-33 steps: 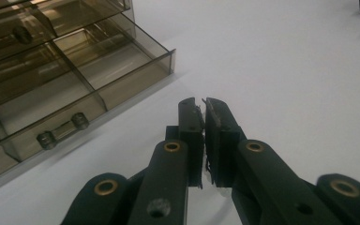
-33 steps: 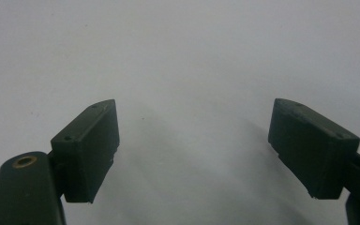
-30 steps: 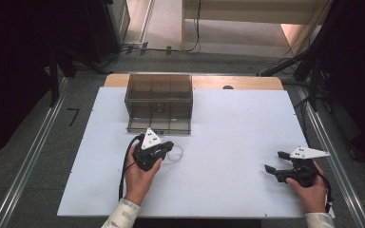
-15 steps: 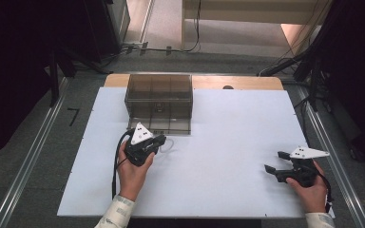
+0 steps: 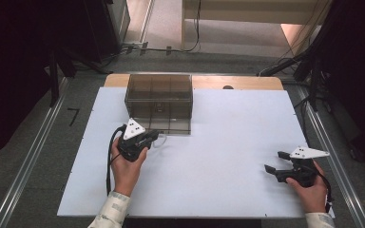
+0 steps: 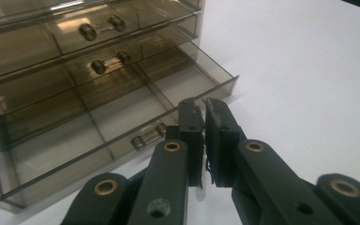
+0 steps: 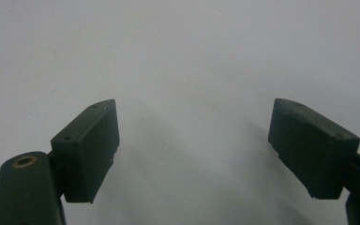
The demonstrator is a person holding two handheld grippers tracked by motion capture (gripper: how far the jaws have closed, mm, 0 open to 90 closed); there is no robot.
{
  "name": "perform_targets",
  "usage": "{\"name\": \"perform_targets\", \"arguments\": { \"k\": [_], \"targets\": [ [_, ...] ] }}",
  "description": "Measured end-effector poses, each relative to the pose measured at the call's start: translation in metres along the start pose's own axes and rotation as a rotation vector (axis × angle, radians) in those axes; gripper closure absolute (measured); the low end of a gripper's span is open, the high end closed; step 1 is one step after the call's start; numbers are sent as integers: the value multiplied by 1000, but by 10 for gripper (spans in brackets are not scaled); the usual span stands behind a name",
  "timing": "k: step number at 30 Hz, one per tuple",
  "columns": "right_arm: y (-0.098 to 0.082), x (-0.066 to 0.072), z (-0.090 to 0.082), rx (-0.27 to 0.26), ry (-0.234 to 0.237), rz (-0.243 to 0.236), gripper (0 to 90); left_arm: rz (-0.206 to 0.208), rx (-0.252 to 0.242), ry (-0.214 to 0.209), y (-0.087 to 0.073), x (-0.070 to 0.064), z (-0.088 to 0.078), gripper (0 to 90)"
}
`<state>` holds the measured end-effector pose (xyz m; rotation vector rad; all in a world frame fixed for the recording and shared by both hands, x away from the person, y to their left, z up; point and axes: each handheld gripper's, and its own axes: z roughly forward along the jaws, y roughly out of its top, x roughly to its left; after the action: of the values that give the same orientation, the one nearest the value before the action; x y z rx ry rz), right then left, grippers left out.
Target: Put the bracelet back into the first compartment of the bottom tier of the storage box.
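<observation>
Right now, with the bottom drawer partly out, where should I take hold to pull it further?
Grip the bar handle on the front of the bottom drawer, coming straight at that front. The bar stands off between two studs, so one jaw fits above, one below.

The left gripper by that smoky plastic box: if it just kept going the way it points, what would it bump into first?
Probably the pulled-out bottom drawer of the drawer box. The left gripper is shut, aimed at that drawer's front, though depth is hard to judge.

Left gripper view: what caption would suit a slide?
Closed claw holding a small clear item before the open bottom drawer of a smoky drawer cabinet.
</observation>
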<state>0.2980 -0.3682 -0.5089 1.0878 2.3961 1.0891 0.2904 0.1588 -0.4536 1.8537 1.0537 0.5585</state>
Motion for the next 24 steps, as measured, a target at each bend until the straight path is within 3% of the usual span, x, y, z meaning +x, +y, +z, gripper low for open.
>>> {"name": "perform_targets", "arguments": {
  "k": [24],
  "targets": [
    [0, 0, 0, 0, -2, 1, 155, -35, -14, 77, 14, 37, -7, 869]
  ]
}}
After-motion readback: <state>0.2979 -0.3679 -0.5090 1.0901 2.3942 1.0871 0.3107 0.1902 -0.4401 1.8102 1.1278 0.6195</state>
